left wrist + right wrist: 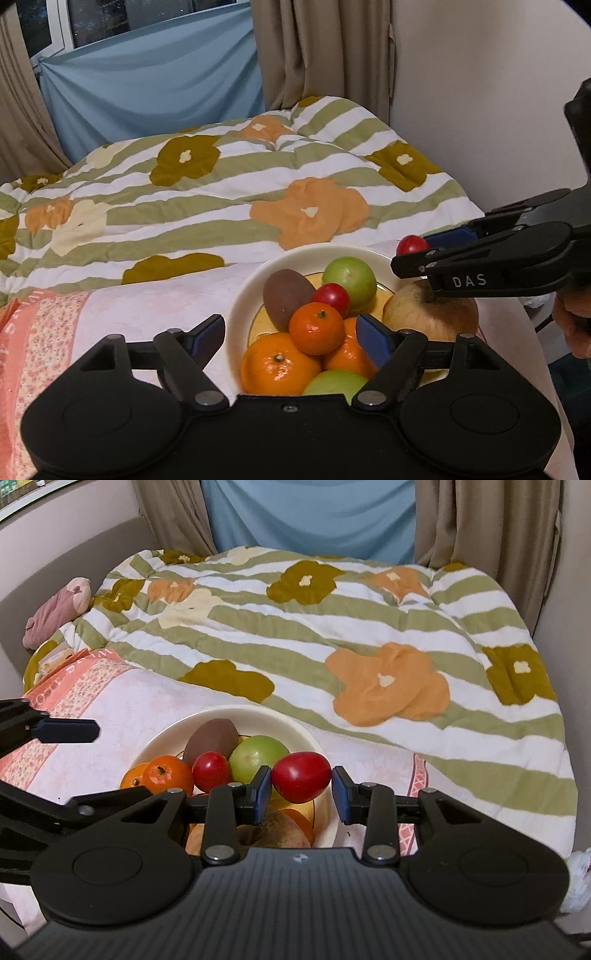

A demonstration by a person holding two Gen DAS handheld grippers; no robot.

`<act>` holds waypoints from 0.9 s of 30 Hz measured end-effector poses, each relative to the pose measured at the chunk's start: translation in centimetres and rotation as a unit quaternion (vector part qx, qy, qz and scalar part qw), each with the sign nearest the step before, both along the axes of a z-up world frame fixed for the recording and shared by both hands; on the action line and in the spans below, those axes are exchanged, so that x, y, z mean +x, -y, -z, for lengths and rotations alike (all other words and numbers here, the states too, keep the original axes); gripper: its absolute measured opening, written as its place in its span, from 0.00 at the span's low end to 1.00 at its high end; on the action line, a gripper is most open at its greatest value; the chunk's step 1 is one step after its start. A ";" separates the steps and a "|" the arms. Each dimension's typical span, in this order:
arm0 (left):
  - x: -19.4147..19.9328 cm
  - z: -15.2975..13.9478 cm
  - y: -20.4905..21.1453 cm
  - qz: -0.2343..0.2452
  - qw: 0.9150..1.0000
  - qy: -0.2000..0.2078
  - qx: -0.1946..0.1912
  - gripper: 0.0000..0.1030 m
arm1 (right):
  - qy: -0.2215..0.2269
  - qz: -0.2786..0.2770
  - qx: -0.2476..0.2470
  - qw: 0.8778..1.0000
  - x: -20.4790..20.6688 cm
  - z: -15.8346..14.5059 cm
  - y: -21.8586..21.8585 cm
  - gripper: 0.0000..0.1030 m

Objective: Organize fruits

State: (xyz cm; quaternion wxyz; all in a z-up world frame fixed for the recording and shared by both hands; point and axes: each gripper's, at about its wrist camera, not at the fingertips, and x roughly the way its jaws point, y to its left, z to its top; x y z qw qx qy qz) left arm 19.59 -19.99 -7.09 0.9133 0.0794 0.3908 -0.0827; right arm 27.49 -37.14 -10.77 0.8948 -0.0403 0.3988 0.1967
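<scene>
Bed, pink floral sheet [122, 705] under cream fruit bowl [221, 716]. Striped flower quilt [332, 627] just behind bowl. Pink cloth bundle [55, 609] far left of bowl, beside quilt.

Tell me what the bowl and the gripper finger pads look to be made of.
Bowl: likely glazed ceramic, judging by its smooth, cream, softly shiny rim, though plastic is possible. Right gripper finger pads: blue, matte, probably rubber or soft plastic, with a flat non-reflective face.
</scene>
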 end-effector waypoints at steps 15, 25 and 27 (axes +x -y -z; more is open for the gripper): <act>-0.9 -0.4 -0.7 -0.013 1.000 -0.002 0.007 0.79 | 0.004 0.011 0.017 1.000 0.3 0.5 -0.2 0.91; -3.6 -3.1 -2.4 -0.023 1.000 0.013 -0.003 0.79 | 0.032 0.018 0.019 0.999 -3.1 -3.4 -0.5 0.91; -4.6 -4.1 -3.1 -0.026 0.999 0.023 -0.005 0.79 | 0.044 0.023 0.017 0.999 -4.5 -4.6 -0.7 0.91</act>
